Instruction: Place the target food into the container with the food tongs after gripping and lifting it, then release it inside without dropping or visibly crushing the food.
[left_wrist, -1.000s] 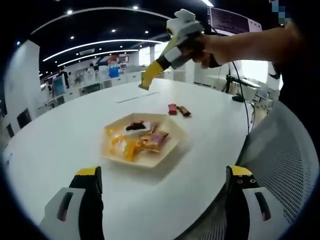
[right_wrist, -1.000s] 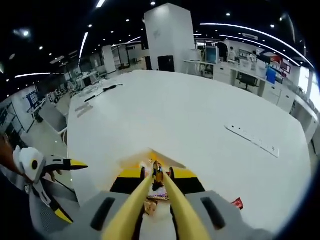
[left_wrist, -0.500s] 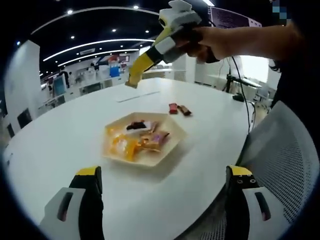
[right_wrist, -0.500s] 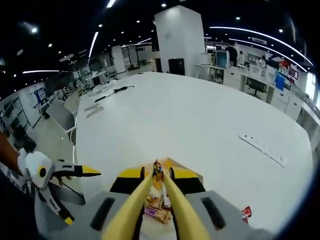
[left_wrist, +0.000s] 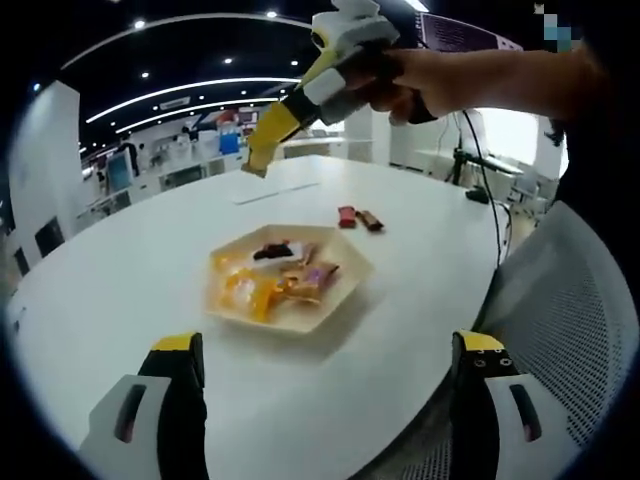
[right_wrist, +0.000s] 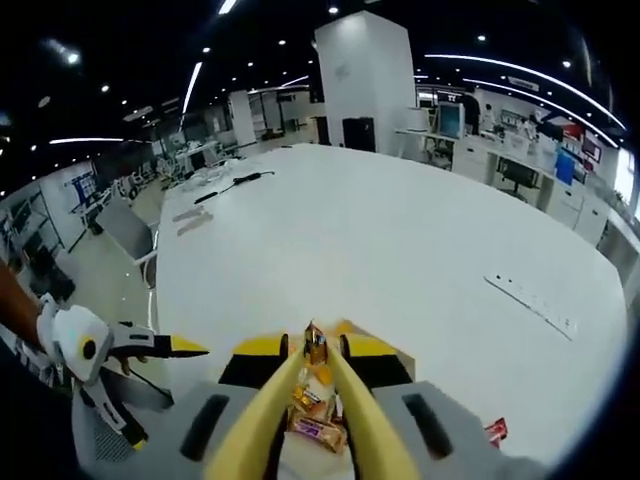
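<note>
Wrapped candy (right_wrist: 314, 345) sits pinched in the yellow tongs (right_wrist: 300, 410) squeezed by the right gripper (right_wrist: 313, 352) above the hexagonal tray (left_wrist: 345, 290), unreleased; left gripper (left_wrist: 325, 352) gapes wide.

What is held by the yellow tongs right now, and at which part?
The yellow tongs pinch a small orange-brown wrapped snack at their tips; which part of it cannot be told. The left gripper holds nothing.

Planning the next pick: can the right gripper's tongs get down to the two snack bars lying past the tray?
Probably yes: the snack bars lie in the open on the table, beside the tray, but the tongs already pinch a small wrapped piece.
</note>
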